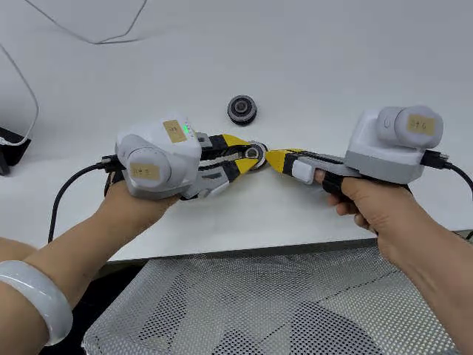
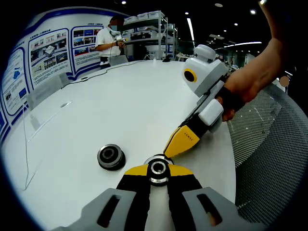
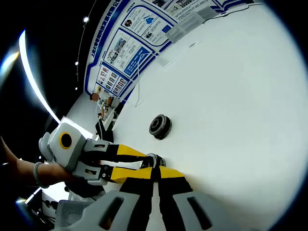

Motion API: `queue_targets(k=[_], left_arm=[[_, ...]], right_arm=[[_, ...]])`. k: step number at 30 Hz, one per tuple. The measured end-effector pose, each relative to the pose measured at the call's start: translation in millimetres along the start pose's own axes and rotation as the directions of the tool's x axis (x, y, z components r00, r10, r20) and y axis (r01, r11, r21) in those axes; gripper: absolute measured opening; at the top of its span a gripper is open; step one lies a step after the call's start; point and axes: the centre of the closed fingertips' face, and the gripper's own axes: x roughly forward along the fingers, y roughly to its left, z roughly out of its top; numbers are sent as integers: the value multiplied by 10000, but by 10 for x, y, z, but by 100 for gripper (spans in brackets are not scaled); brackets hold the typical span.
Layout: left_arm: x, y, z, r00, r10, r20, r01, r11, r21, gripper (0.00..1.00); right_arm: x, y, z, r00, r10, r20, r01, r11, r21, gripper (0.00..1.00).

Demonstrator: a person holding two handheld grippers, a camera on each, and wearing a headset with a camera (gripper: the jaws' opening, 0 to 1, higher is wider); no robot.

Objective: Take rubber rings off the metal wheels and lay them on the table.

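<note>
The white table is spreading smooth and matte across the head view. A perforated mesh panel is lying at six o'clock, below the table's near edge.

The left gripper is reaching in from nine o'clock, its yellow-tipped jaws clamped on the held wheel. It is carrying that wheel just over the near edge of the table. The right gripper is coming in from three o'clock with its jaws pressed together and its tips touching the wheel's rim. Whether they are pinching any rubber there, I cannot tell.

At twelve o'clock from the held wheel, well apart from it, the loose wheel is sitting flat on the table. A black rubber ring is wrapping its bright metal hub.

On handling, these wheels are looking like small, dense, rigid pieces of polished metal, probably slick against the jaws. A firm clamp that leaves some of the rim free seems right.

The ring is looking soft, dull and grippy, and likely stretchy and seated snugly on the wheel. The place to take it would be its outer edge, nipping a little rubber and peeling it sideways over the rim. It could well slip from the tips or snap back, and once free it should lie limp and light.
</note>
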Motion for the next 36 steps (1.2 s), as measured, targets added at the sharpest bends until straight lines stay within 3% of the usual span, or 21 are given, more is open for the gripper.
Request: queue_targets(k=[4,10,14,18,21,28,36], left_arm=[[-2,-1,2,10000,20,46,-20,10000,-38,12],[-3,7,-5,10000,22,55,-22,10000,-54,12],[-4,13,-14,10000,24,75,-23,10000,-86,12],[-4,19,-24,10000,28,79,-27,10000,-85,12],[-5,21,-27,9999,27,98,-26,10000,-96,12],[-3,28,-37,10000,29,89,-28,10000,-83,12],[-2,22,-36,9999,30,120,-29,9999,-105,12]], right_arm=[[22,17,-5,9999,139,-101,-138,9999,86,9],[-18,30,41,10000,-30,34,32,9976,-695,2],[20,-16,-9,9996,-166,-227,147,9965,-824,5],[18,-26,18,9998,-188,-110,180,9977,-653,10],[64,22,-1,9996,189,-207,-193,9996,-193,15],[61,31,-23,9996,165,-217,-167,9998,-128,15],[40,22,-57,9989,387,-252,-373,9979,533,17]])
